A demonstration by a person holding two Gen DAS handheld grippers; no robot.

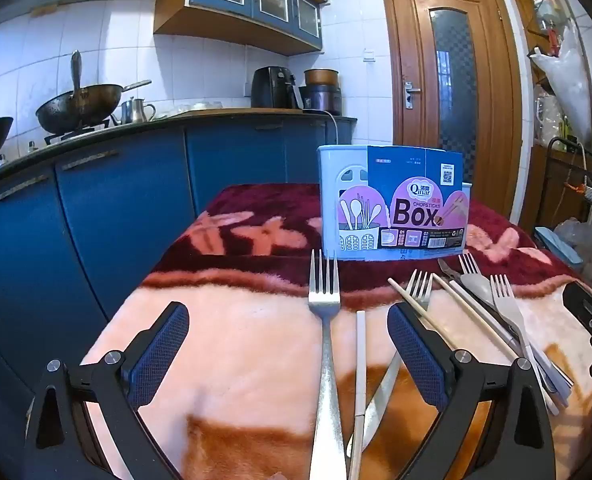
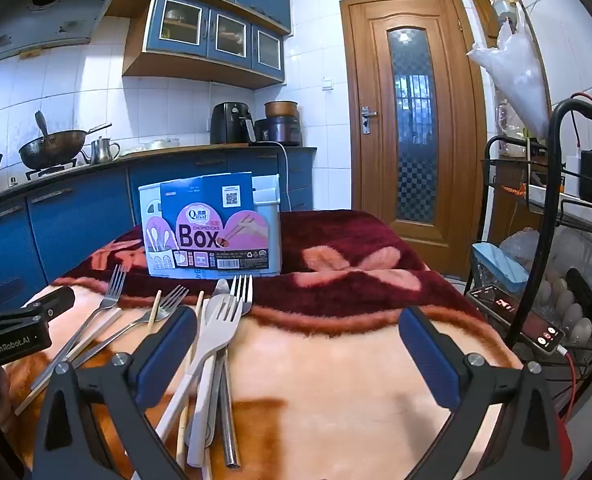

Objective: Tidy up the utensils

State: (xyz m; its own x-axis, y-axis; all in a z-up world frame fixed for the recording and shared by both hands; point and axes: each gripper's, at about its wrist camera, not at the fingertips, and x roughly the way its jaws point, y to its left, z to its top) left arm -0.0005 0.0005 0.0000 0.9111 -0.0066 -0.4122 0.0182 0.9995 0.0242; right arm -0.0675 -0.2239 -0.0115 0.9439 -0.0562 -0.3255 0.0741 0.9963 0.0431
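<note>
The left gripper point(image 1: 288, 354) stands wide open above the blanket point(image 1: 232, 344). A steel fork point(image 1: 325, 336) lies between its fingers, tines pointing at the chopsticks box point(image 1: 393, 204) beyond. Right of the right finger, more cutlery point(image 1: 507, 316) lies piled, perhaps overlapping.

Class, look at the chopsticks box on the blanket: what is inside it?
The chopsticks box faces the cameras front-on, so its inside is hidden. Forks and chopsticks lie outside it.
</note>
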